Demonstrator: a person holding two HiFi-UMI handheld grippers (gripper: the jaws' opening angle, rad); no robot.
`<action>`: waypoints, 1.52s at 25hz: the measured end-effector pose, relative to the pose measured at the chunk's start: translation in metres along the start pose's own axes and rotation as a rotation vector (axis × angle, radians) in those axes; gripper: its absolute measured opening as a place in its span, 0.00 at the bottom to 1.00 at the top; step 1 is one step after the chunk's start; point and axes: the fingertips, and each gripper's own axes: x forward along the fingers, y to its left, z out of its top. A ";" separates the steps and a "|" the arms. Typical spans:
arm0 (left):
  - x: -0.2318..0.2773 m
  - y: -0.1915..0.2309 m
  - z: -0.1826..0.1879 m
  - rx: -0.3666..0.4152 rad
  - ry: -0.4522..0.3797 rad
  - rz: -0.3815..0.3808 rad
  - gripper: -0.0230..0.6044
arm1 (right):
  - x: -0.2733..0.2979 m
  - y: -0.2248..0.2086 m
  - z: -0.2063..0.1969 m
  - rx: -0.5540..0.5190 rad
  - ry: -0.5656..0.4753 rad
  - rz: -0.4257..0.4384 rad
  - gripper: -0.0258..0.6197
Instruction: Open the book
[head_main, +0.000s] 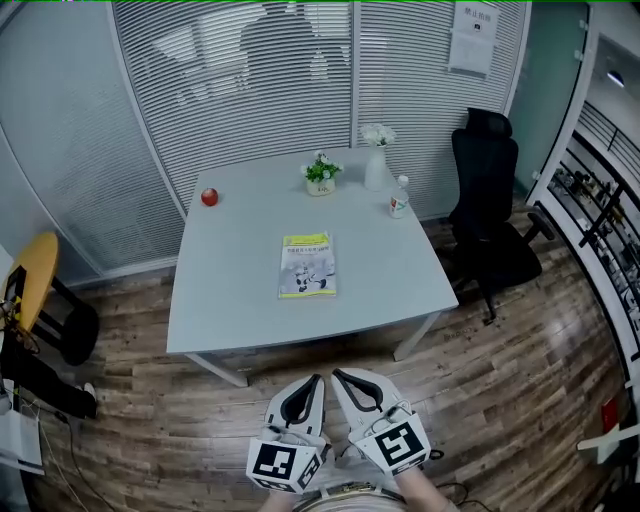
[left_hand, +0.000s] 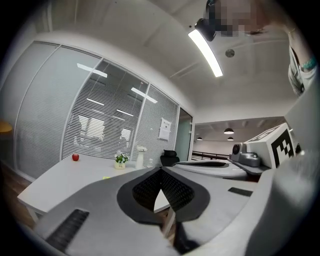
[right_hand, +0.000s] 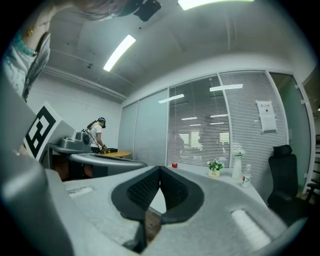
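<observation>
Table (head_main: 220, 300), grey, stands ahead of both sets of fingertips, w/ wood floor (head_main: 150, 420) between. Black office chair (head_main: 490, 200) sits ahead & to the right of them. Left gripper (head_main: 317, 381) & right gripper (head_main: 339, 375) hang side by side, tips almost touching; each pair of jaws is closed tight, nothing in either. Book (head_main: 307, 265) lies closed & flat mid-table, straight ahead of the fingertips, well apart. Beyond it: white vase (head_main: 377, 168), potted plant (head_main: 321, 175), bottle (head_main: 399, 198) ahead-right; apple (head_main: 209, 197) ahead-left.
</observation>
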 end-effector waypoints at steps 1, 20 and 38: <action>0.005 0.005 0.001 0.002 0.003 -0.008 0.03 | 0.007 -0.003 0.001 -0.001 0.001 -0.007 0.04; 0.082 0.109 0.009 -0.026 0.051 -0.067 0.03 | 0.134 -0.041 0.006 -0.017 0.013 -0.028 0.04; 0.109 0.164 0.015 -0.031 0.074 -0.118 0.03 | 0.193 -0.054 -0.005 0.008 0.056 -0.083 0.04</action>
